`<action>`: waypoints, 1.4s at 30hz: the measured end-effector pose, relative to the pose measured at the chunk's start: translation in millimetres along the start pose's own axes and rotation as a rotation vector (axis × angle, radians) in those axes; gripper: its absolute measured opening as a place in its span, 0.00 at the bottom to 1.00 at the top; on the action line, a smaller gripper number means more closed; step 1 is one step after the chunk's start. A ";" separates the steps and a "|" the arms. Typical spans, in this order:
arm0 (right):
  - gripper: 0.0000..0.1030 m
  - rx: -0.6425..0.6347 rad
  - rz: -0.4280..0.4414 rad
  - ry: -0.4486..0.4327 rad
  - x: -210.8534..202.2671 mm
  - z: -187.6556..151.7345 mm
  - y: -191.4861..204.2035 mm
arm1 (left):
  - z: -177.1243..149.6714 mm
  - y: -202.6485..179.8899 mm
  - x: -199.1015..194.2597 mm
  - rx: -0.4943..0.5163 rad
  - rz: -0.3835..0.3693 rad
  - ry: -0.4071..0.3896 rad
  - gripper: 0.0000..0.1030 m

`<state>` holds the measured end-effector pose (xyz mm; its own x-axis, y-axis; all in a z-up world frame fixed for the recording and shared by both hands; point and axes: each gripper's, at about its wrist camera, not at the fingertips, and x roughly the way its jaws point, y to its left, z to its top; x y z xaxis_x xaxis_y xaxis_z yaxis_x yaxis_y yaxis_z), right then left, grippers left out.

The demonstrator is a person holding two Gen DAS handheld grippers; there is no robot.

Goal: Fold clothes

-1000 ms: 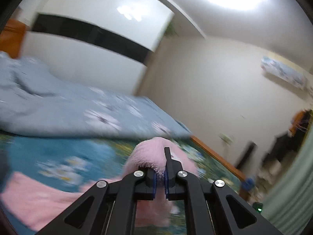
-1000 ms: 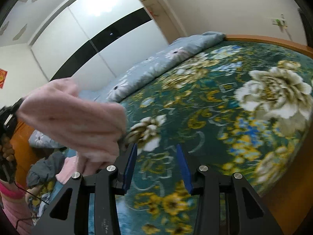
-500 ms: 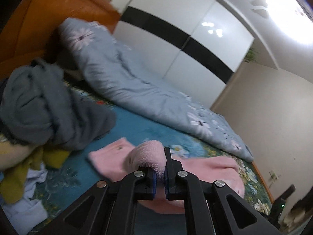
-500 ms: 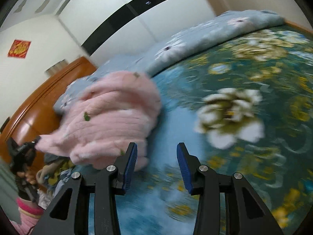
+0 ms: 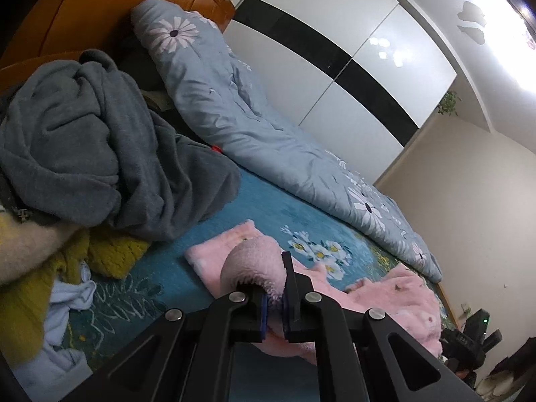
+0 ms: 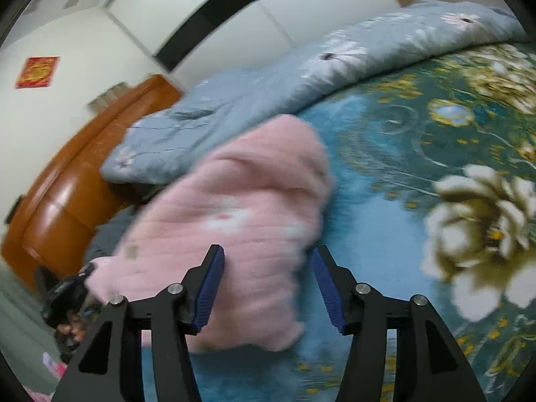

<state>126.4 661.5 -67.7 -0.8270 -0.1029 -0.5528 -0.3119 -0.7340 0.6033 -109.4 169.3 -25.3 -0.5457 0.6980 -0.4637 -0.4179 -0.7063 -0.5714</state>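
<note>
A fluffy pink garment (image 5: 395,305) lies spread on the flowered teal bedspread (image 5: 268,214). My left gripper (image 5: 274,294) is shut on a bunched fold of it, which bulges up over the fingers. In the right wrist view the same pink garment (image 6: 241,221) lies blurred on the bedspread (image 6: 385,221), just ahead of my right gripper (image 6: 266,284). That gripper is open, its blue pads (image 6: 209,284) wide apart over the cloth's near edge. The other gripper and a hand holding it show at the far left (image 6: 67,298).
A heap of grey (image 5: 87,154), yellow-green (image 5: 110,254) and pale blue (image 5: 63,301) clothes sits at the left by the wooden headboard (image 5: 83,10). A rolled grey-blue duvet (image 5: 268,140) with daisies runs along the far side. White wardrobes (image 5: 335,67) stand behind.
My left gripper swung left toward the headboard, still shut on the pink fold. The pink garment came down from the air onto the bedspread. The right gripper stayed open and moved close to it.
</note>
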 end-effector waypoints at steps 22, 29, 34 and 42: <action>0.08 0.104 -0.063 0.080 100.4 74.4 -14.2 | 9.3 -0.5 21.1 0.032 -0.005 0.028 0.07; 0.05 0.113 -0.079 -0.174 -4.8 121.6 -21.9 | 41.6 -69.7 28.6 0.152 -0.137 -0.011 0.07; 0.05 0.079 -0.167 -0.326 -100.9 143.4 -19.1 | 61.6 -152.2 22.7 0.296 -0.266 -0.067 0.07; 0.05 0.015 -0.284 -0.579 -256.1 156.5 2.4 | 78.3 -257.7 -7.1 0.514 -0.416 -0.172 0.07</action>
<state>264.2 791.2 165.3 -0.8285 0.4760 -0.2951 -0.5589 -0.6697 0.4890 -54.7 337.1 178.2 -0.3551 0.9247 -0.1371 -0.8864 -0.3796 -0.2650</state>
